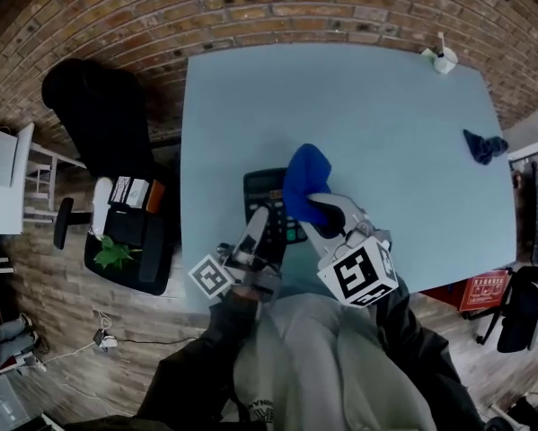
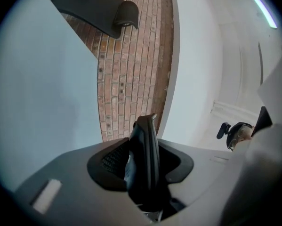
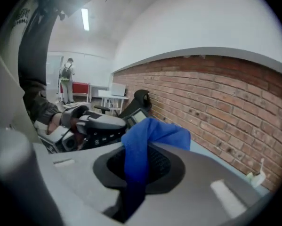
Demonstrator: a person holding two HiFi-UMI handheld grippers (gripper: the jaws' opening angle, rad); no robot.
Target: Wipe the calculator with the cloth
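Observation:
Near the front edge of the light blue table (image 1: 385, 133), my left gripper (image 1: 261, 227) is shut on the black calculator (image 1: 267, 200) and holds it lifted. In the left gripper view the calculator (image 2: 144, 149) stands edge-on between the jaws of the left gripper (image 2: 143, 142). My right gripper (image 1: 319, 207) is shut on a bright blue cloth (image 1: 304, 180), which bunches over the calculator's right side. The right gripper view shows the cloth (image 3: 143, 145) pinched in the right gripper (image 3: 141, 161) and draped forward. Beyond it are the calculator's screen (image 3: 137, 115) and the left gripper (image 3: 96, 126).
A second, darker blue cloth (image 1: 482, 145) lies at the table's right edge. A small white object (image 1: 444, 59) stands at the far right corner. A black office chair (image 1: 98, 106) and a dark tray with a green plant (image 1: 116, 251) sit left of the table.

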